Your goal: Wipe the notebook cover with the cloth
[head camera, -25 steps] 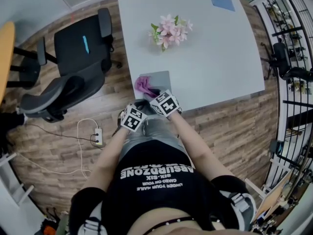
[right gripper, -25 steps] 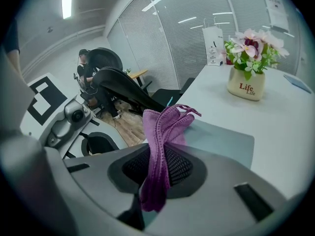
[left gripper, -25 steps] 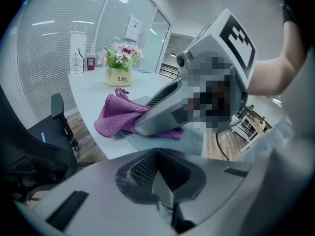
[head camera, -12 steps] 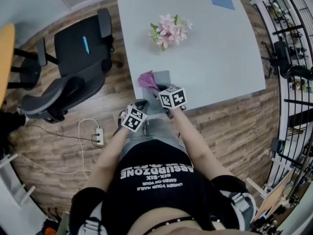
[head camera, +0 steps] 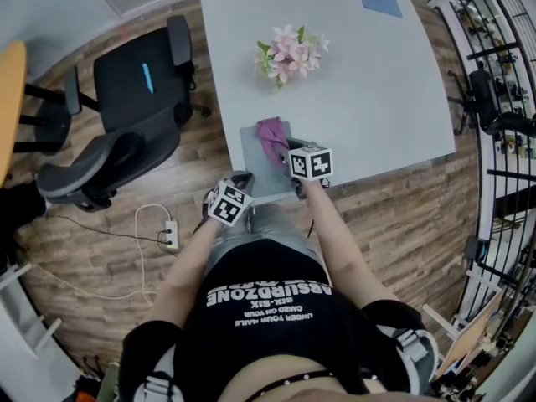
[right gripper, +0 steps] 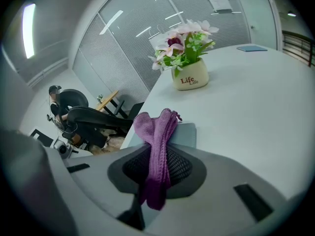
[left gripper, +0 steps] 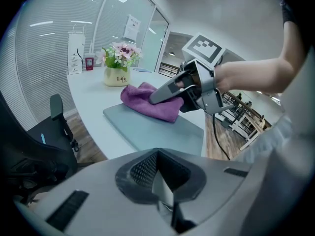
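Lying at the near edge of the table (head camera: 368, 82) with its long axis running away from the person, the grey notebook (head camera: 258, 182) carries the purple cloth (head camera: 270, 136) on its far half. The right gripper (right gripper: 157, 168) is clamped on that cloth, over the cover. The left gripper (left gripper: 160, 183), jaws together and empty, hangs just short of the notebook's near end.

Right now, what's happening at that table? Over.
Right claw shut on purple cloth, cloth on grey notebook. Left claw shut, empty, near table edge. Nothing blocking.
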Tool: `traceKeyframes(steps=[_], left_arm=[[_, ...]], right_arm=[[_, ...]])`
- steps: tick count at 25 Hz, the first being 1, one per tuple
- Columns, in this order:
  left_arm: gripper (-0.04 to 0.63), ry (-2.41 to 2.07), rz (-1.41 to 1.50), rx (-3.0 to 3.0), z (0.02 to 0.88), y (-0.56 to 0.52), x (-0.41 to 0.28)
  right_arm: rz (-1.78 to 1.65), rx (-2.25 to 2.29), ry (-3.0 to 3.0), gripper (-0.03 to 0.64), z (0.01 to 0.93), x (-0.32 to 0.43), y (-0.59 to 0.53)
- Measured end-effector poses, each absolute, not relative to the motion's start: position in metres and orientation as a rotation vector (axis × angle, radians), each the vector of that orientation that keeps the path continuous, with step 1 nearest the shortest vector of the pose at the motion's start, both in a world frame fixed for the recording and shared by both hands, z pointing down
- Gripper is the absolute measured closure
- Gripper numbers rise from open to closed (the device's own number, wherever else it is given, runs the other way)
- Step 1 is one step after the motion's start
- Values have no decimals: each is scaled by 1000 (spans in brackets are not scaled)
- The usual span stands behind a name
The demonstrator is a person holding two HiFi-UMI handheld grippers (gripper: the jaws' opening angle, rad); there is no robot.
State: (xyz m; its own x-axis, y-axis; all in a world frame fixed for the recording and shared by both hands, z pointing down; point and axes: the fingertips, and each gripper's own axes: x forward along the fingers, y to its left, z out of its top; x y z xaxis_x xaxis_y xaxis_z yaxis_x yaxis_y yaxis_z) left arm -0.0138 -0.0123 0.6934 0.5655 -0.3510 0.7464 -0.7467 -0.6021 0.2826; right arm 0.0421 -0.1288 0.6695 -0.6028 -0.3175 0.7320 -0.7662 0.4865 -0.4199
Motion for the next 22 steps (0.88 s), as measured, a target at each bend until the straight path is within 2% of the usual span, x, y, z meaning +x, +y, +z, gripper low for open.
traceKeyframes(steps=[22], left_arm=[[578,-873,878,2210,692,-12,-13]], right_arm=[[1009,1046,-2086,541,674,116,-112]])
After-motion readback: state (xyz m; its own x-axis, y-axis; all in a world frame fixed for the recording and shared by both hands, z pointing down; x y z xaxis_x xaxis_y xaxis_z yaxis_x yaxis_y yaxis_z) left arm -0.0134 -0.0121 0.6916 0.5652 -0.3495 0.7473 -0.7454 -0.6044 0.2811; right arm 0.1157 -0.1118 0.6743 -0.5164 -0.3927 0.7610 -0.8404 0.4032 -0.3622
